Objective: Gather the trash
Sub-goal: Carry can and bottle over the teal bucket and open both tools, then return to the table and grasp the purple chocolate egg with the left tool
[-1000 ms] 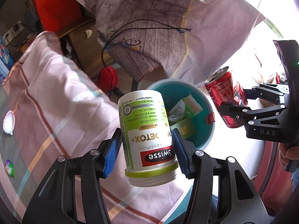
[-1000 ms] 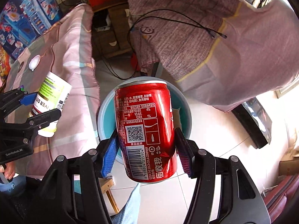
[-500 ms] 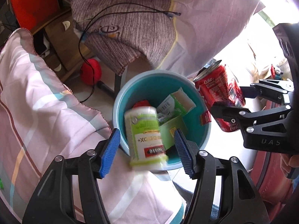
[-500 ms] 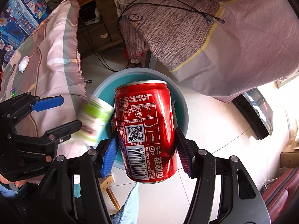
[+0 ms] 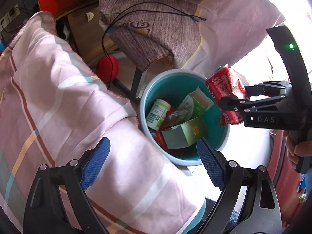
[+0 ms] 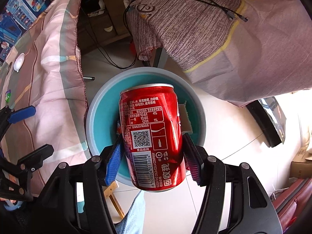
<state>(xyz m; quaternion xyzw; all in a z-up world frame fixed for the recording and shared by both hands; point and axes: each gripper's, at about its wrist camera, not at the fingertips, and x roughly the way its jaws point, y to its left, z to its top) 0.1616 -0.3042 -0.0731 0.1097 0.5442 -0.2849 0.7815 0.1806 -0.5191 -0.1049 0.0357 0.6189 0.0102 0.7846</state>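
A teal bin (image 5: 154, 86) stands on the floor beside a cloth-covered table. Inside it lie the green-and-white supplement bottle (image 5: 157, 113), green cartons (image 5: 184, 135) and red wrappers. My left gripper (image 5: 153, 162) hangs over the bin's near rim, its jaws opening wide with nothing between them. My right gripper (image 6: 151, 159) is shut on a dented red cola can (image 6: 153, 136) held above the bin (image 6: 97, 117). In the left wrist view, the same can (image 5: 224, 89) hovers over the bin's right rim.
A pink striped cloth (image 5: 58, 101) drapes the table at left, right up against the bin. Grey-purple fabric (image 5: 156, 29) with a black cable (image 5: 136, 7) hangs behind it. A red ball (image 5: 107, 68) sits on the floor. A hand (image 5: 300, 150) holds the right tool.
The left jaws spread and let go of the supplement bottle, which dropped into the bin. The right gripper sank with the can to above the bin.
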